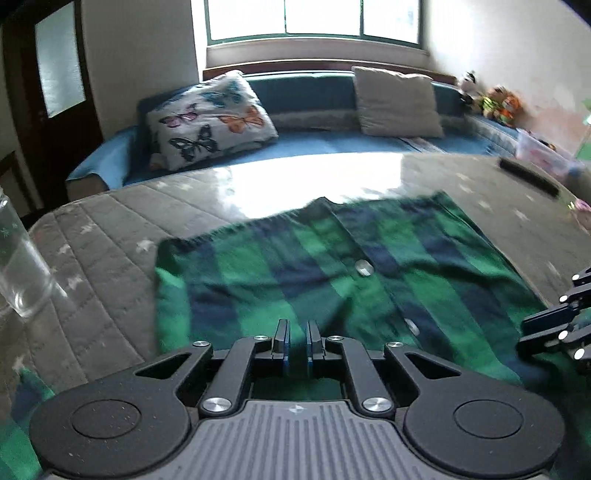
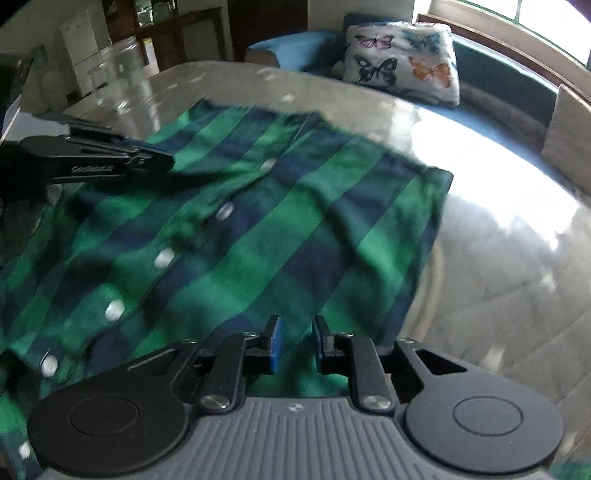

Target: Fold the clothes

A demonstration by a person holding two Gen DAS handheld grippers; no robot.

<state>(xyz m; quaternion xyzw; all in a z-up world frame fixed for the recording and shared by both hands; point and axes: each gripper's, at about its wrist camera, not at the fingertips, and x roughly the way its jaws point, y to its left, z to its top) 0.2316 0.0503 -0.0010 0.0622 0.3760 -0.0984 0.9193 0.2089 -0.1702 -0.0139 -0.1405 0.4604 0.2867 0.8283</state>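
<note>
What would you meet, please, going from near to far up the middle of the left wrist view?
Left gripper → green and navy plaid shirt → bare grey quilted table cover → blue sofa seat → window.

Blurred "GenRobot.ai"-like white lettering on left hand-held gripper (image 2: 155, 155).

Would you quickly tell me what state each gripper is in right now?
Left gripper: jaws slightly apart, holding nothing, above the shirt.
Right gripper: jaws open, empty.
</note>
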